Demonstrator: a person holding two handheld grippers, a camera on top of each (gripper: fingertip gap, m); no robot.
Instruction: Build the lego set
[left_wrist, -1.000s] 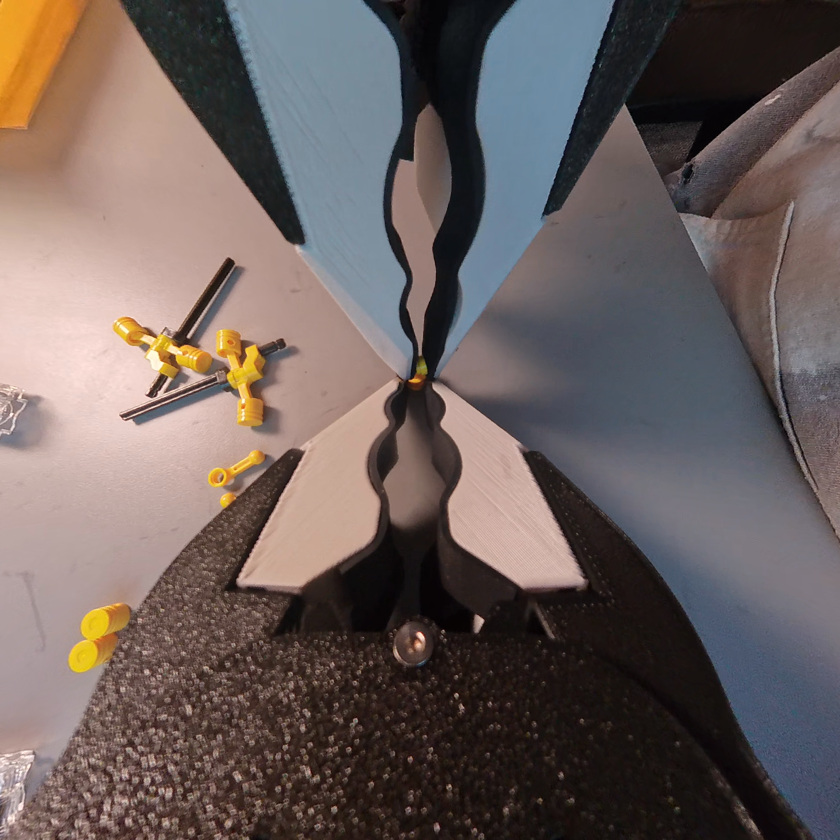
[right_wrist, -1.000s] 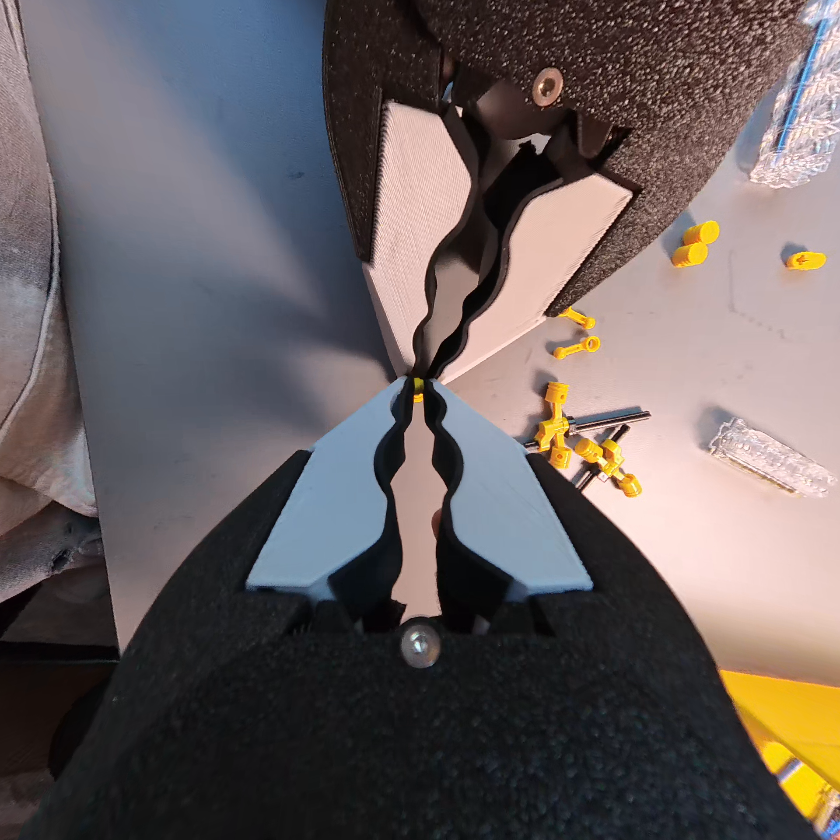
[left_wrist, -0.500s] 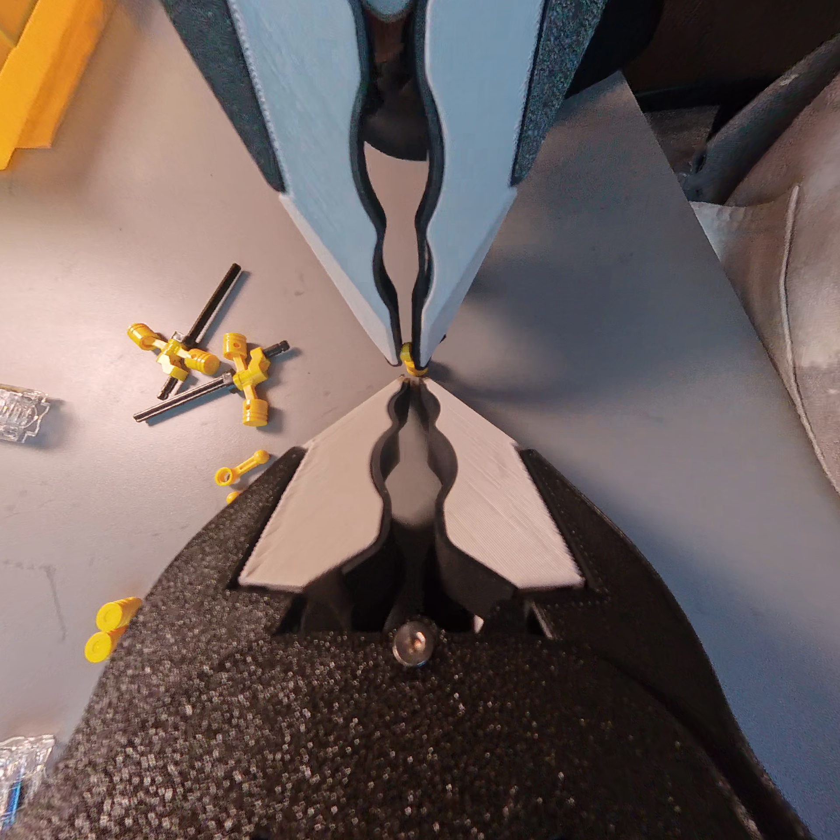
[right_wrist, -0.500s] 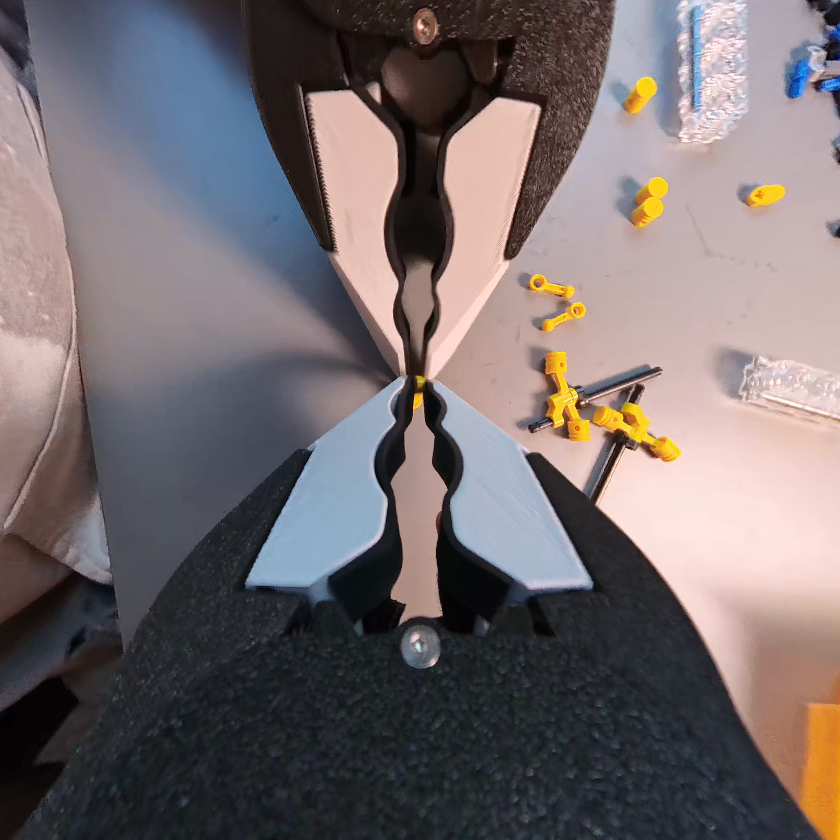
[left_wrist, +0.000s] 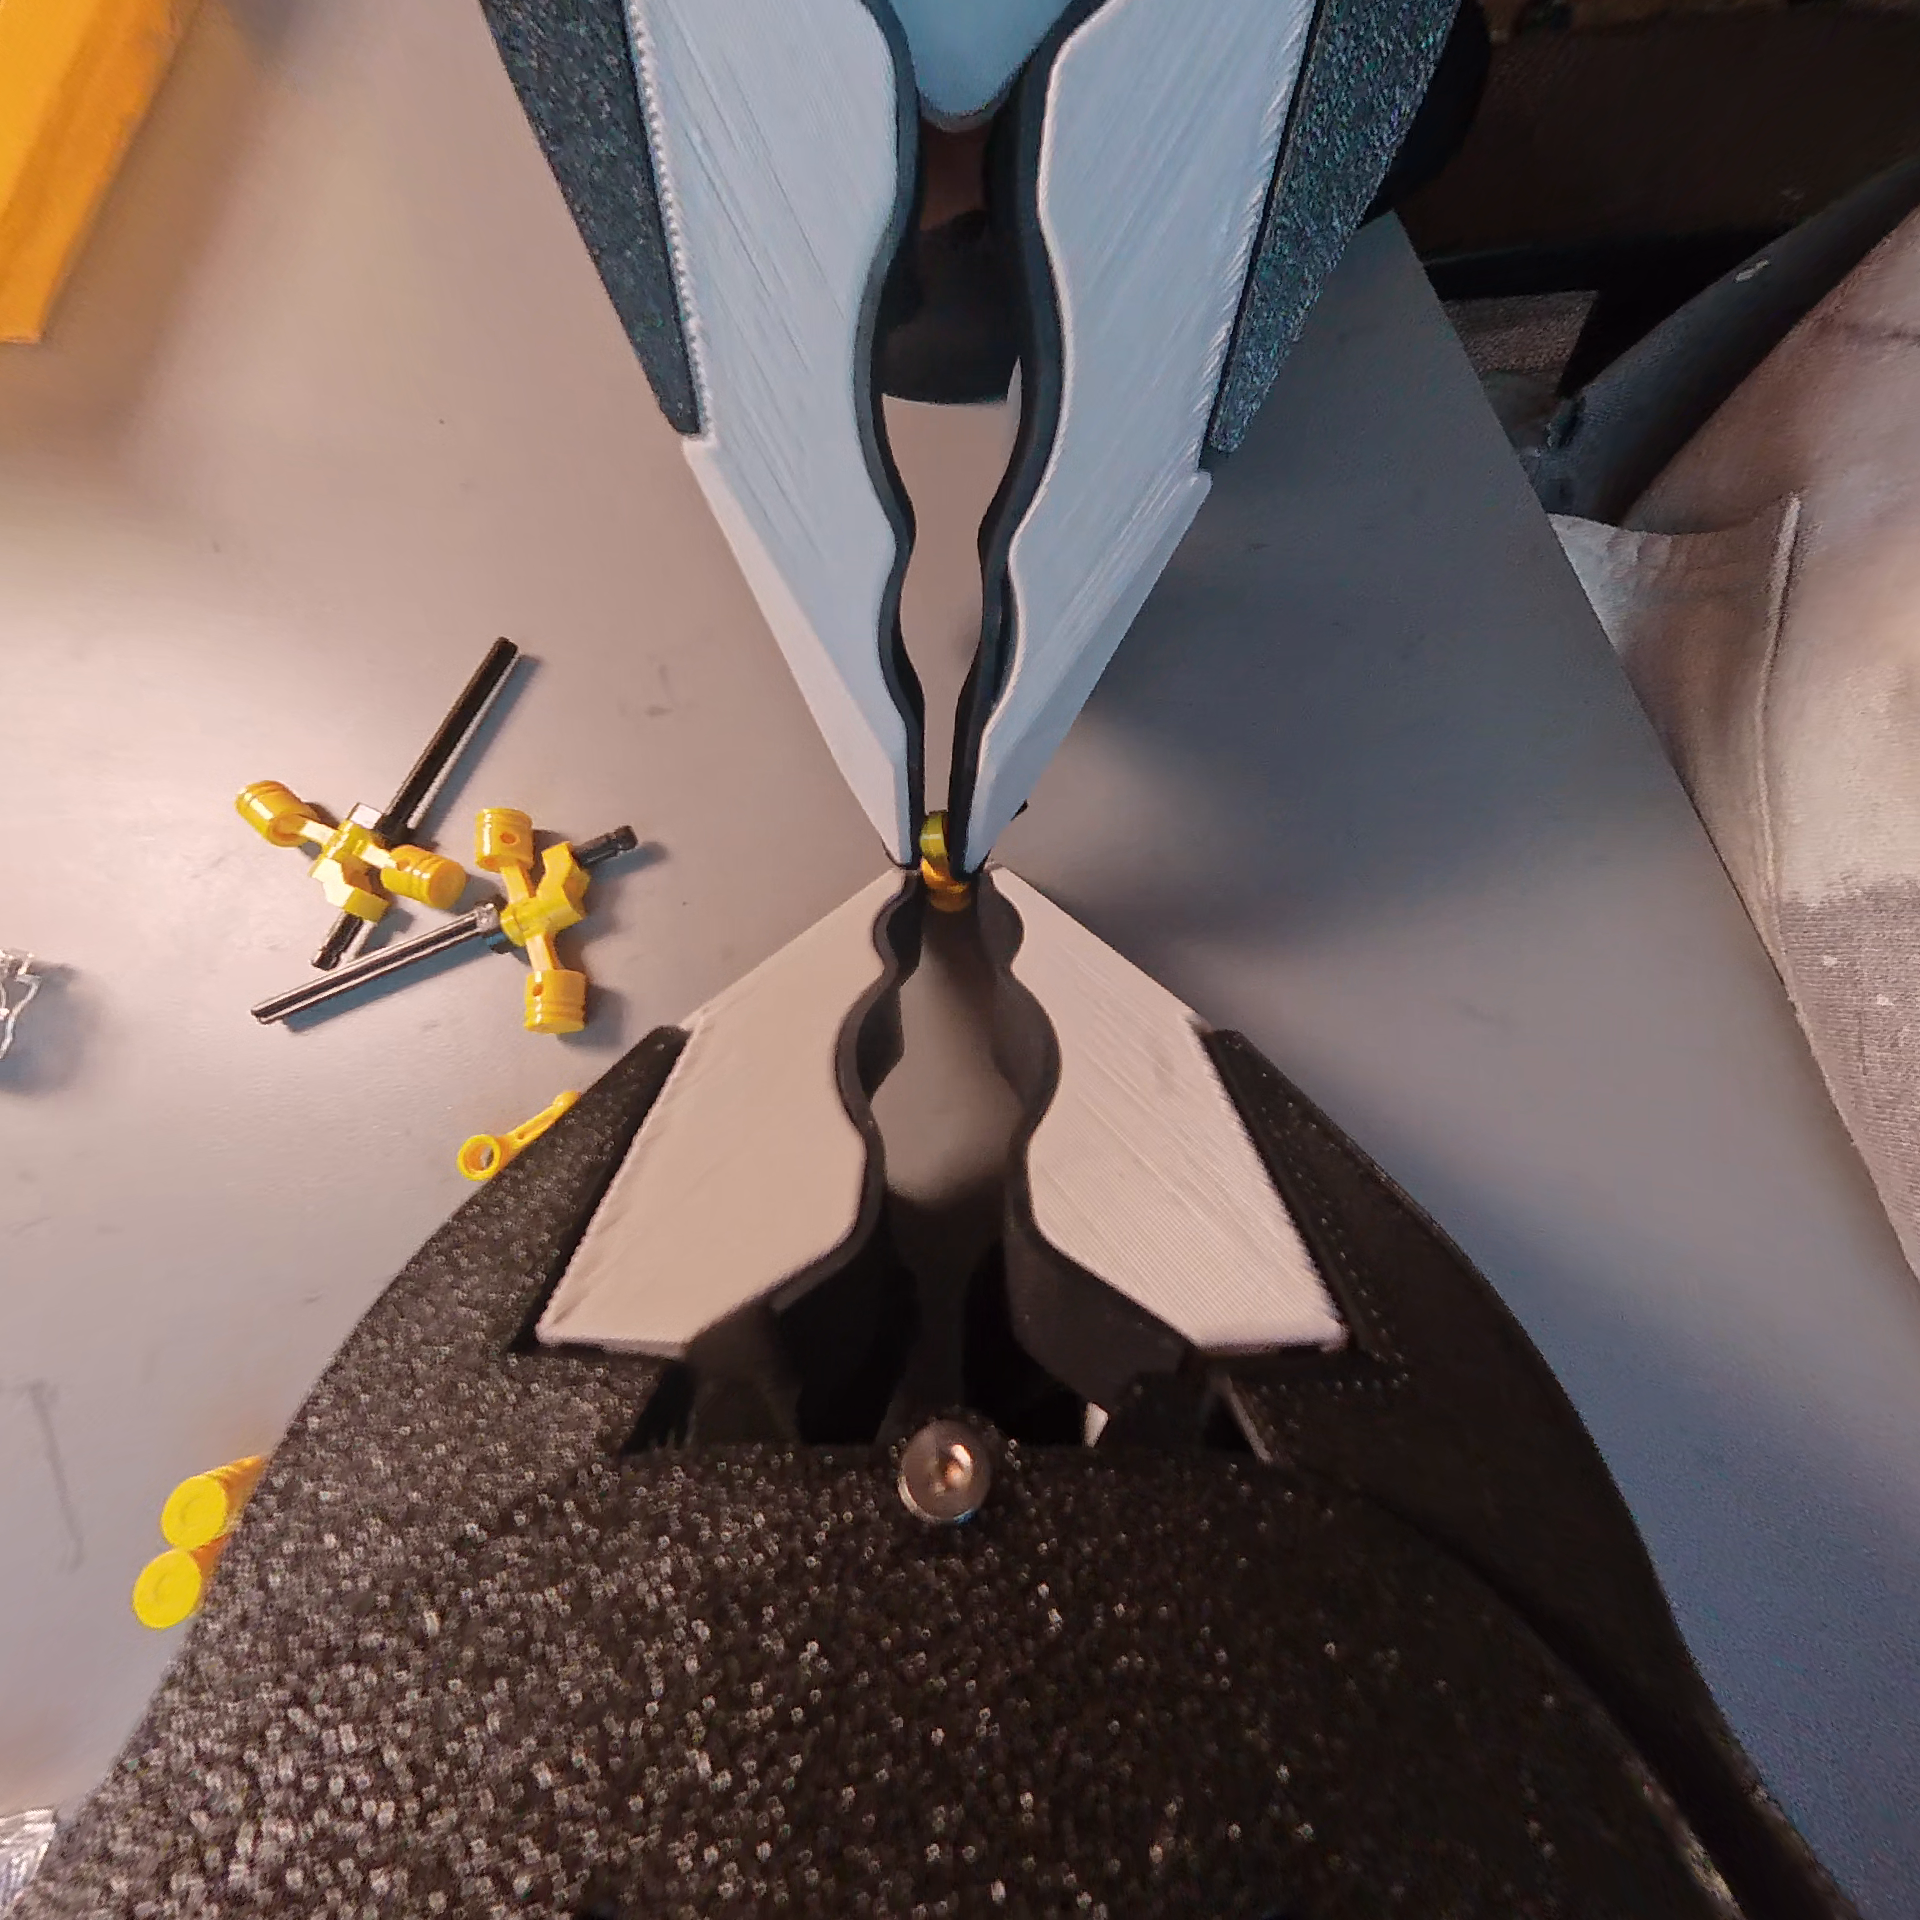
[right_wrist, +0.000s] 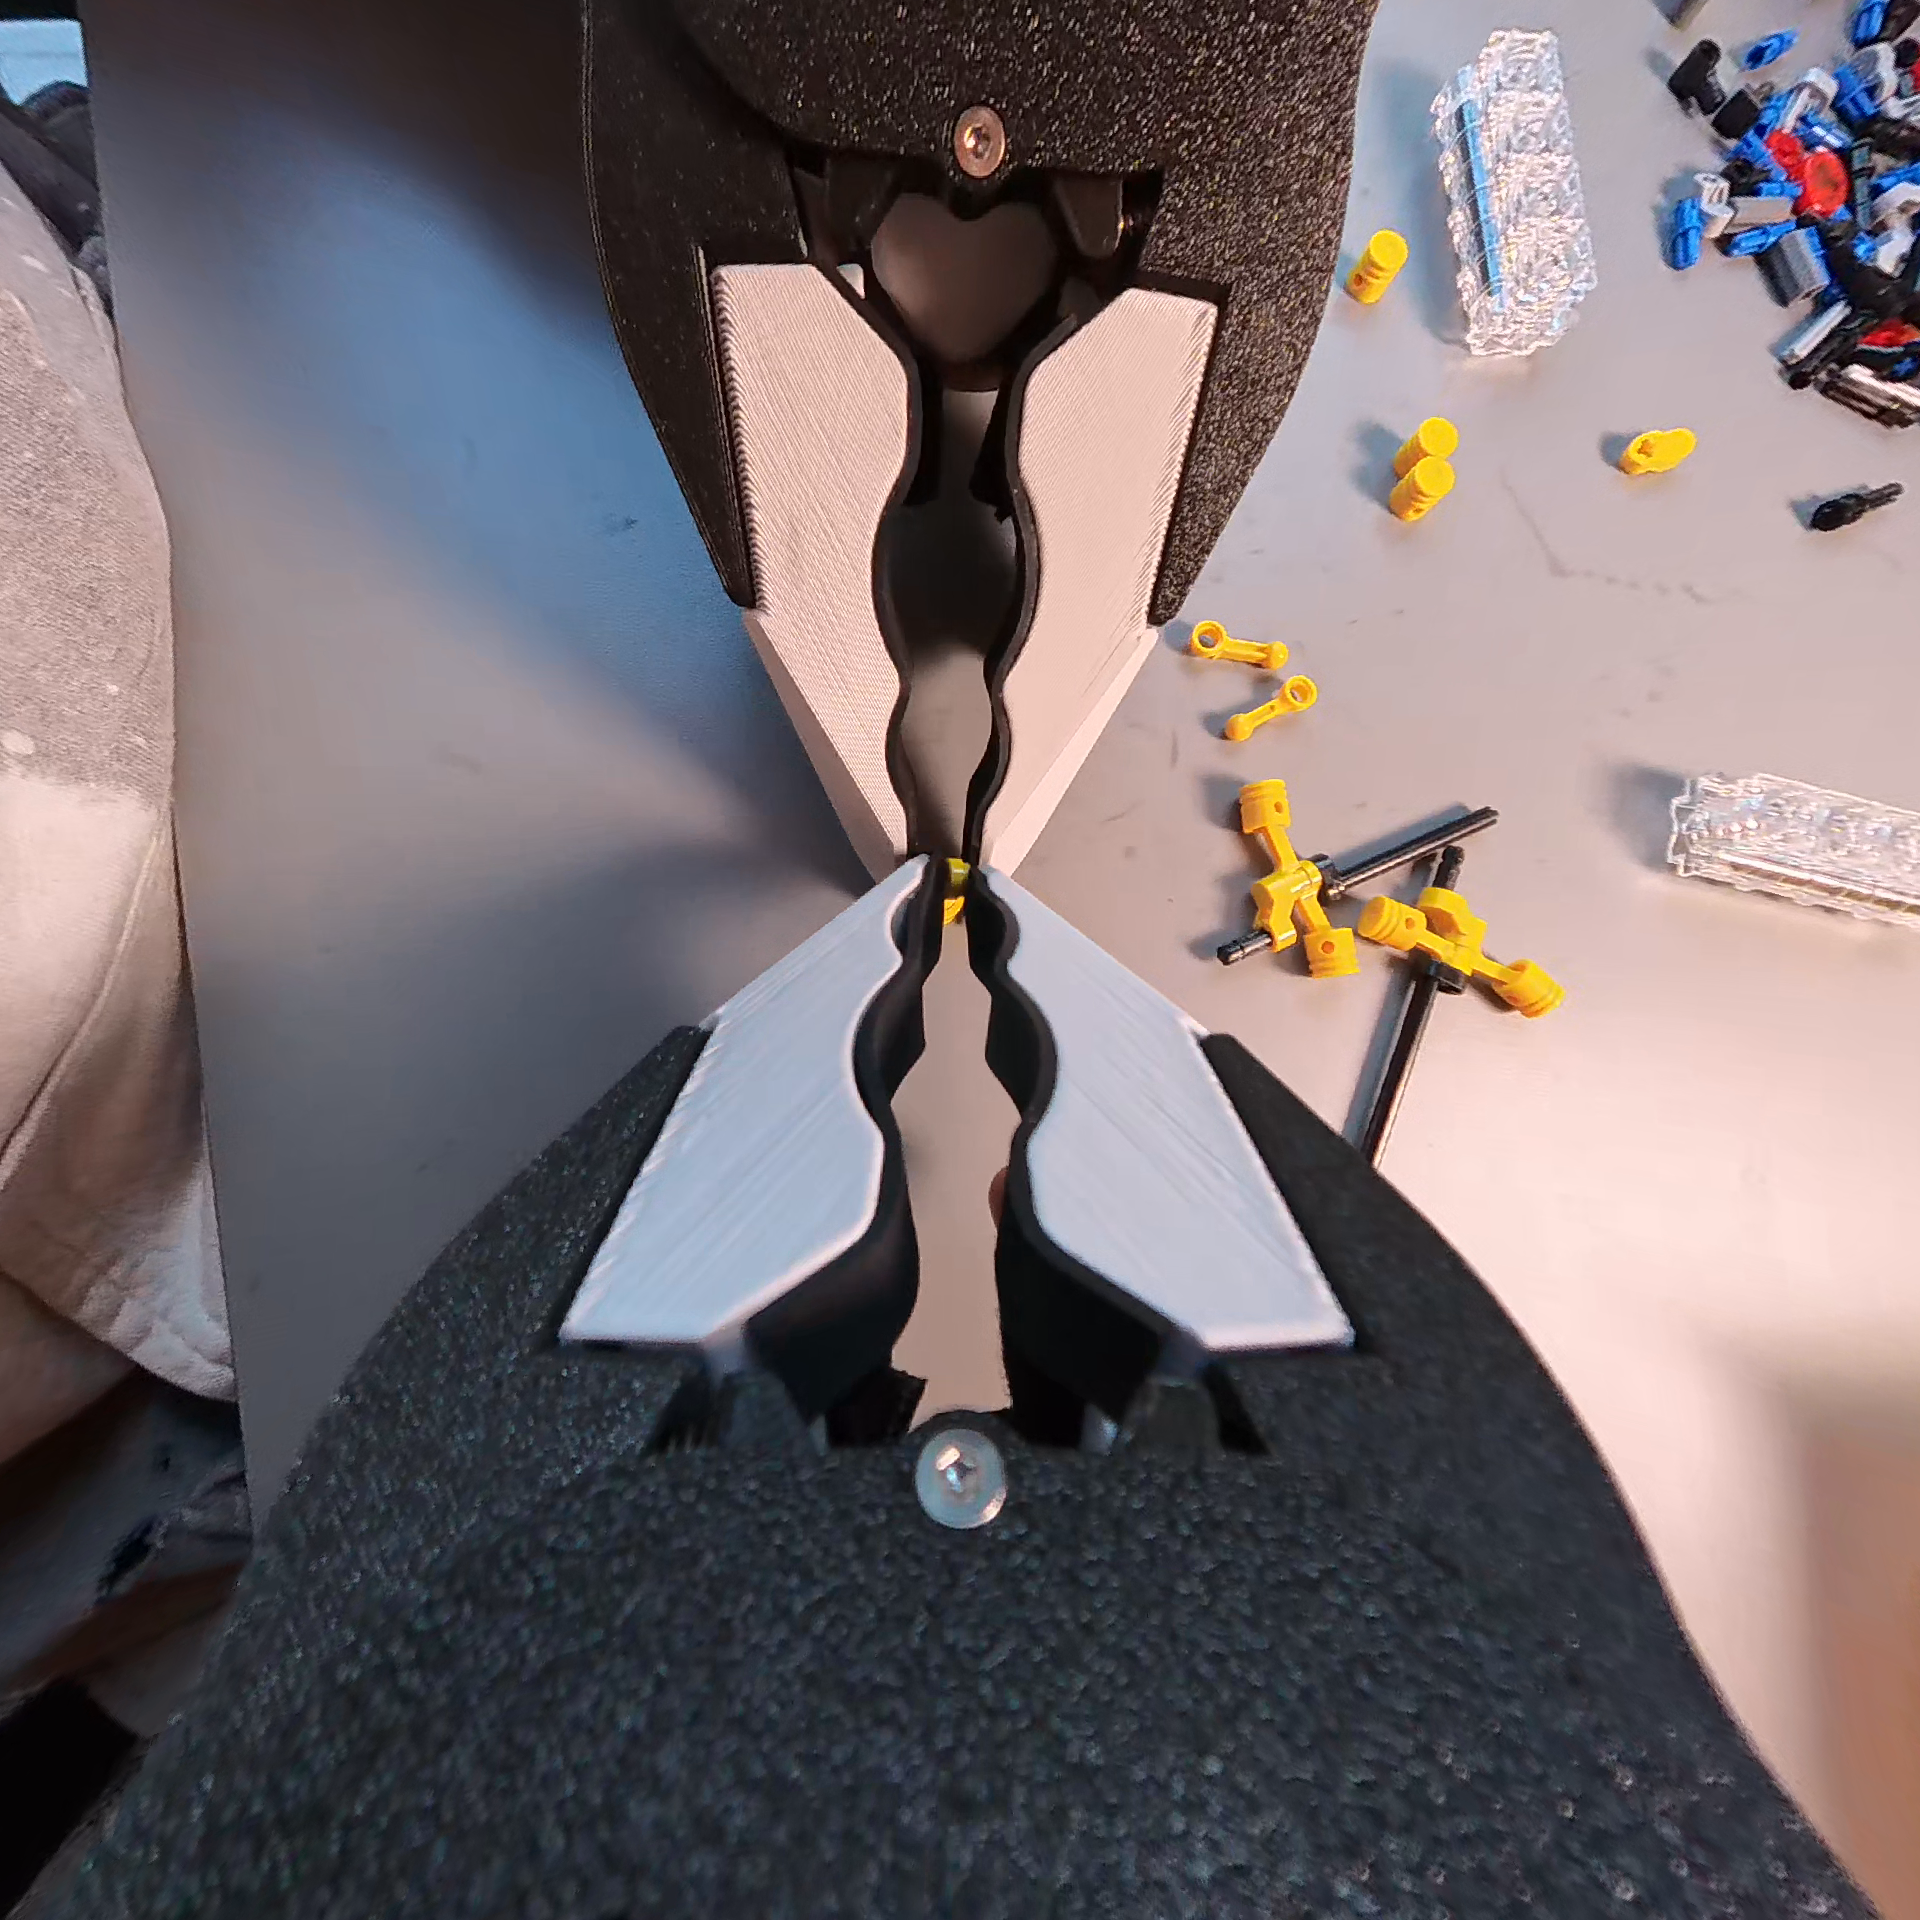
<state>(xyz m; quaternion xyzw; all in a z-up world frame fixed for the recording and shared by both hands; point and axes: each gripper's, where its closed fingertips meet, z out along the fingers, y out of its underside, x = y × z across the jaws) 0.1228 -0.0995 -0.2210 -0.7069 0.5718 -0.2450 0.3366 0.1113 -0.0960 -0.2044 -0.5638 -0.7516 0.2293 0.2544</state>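
- The left gripper (left_wrist: 940, 883), grey-fingered, had its tips pinched together on a small yellow piece (left_wrist: 943, 878), seen at the centre of the left wrist view; its jaws gaped only farther back.
- The right gripper (right_wrist: 951, 888), pale blue-fingered, met it tip to tip from twelve o'clock in that view, its tongs likewise clamped on the same yellow piece (right_wrist: 952, 891). Whether this was one part or two being pressed together could not be told; only a sliver showed.
- The piece was held in the air above the grey table (left_wrist: 1299, 831), between the two pairs of tips.
- At about nine o'clock of the left view lay two yellow piston assemblies on black axles (left_wrist: 530, 914), touching each other, and nearer, at eight o'clock, a loose yellow connecting rod (left_wrist: 509, 1132).
- At seven o'clock, by the gripper's body, sat two yellow cylinders (left_wrist: 192, 1558) side by side.
- Farther off in the right view, at one o'clock, lay clear plastic bags (right_wrist: 1512, 187) and a heap of blue, black and red parts (right_wrist: 1818, 197).
- Risk, as I judge it: so little of the piece was gripped that any twist or uneven squeeze between the two tools could flick it out, and it might roll off the nearby table edge onto the cloth (left_wrist: 1787, 727).
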